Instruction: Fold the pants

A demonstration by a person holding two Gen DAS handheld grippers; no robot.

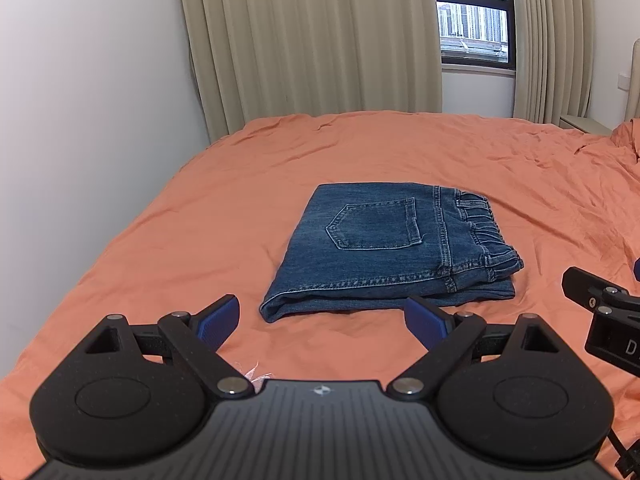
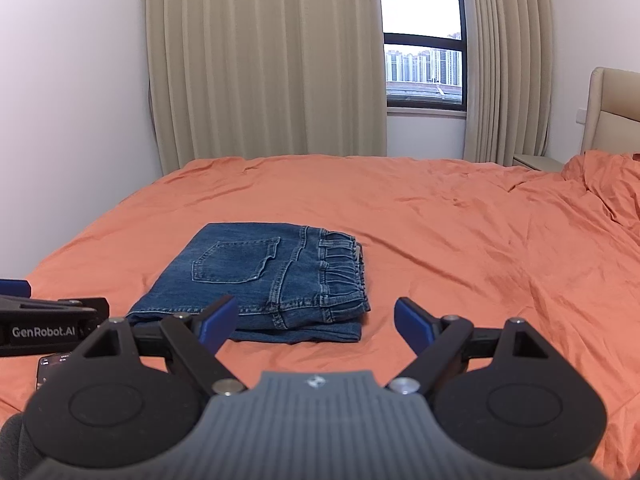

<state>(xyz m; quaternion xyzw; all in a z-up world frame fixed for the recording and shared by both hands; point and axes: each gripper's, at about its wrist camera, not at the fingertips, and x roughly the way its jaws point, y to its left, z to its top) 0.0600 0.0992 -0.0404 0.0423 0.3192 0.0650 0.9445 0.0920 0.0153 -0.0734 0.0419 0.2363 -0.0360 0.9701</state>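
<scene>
Blue denim pants [image 1: 384,248] lie folded into a compact rectangle on the orange bed, back pocket up, elastic waistband to the right. They also show in the right wrist view [image 2: 264,276]. My left gripper [image 1: 322,322] is open and empty, just in front of the pants' near edge, not touching them. My right gripper [image 2: 316,322] is open and empty, in front of the pants' near right corner. The right gripper's body shows at the left wrist view's right edge [image 1: 600,312]. The left gripper's body shows at the right wrist view's left edge [image 2: 48,328].
The orange bedsheet [image 1: 200,240] covers the whole bed, wrinkled toward the right. A white wall [image 1: 80,120] runs along the bed's left side. Beige curtains [image 2: 260,80] and a window [image 2: 422,48] stand behind. A headboard [image 2: 612,112] and bunched bedding [image 2: 608,184] are at far right.
</scene>
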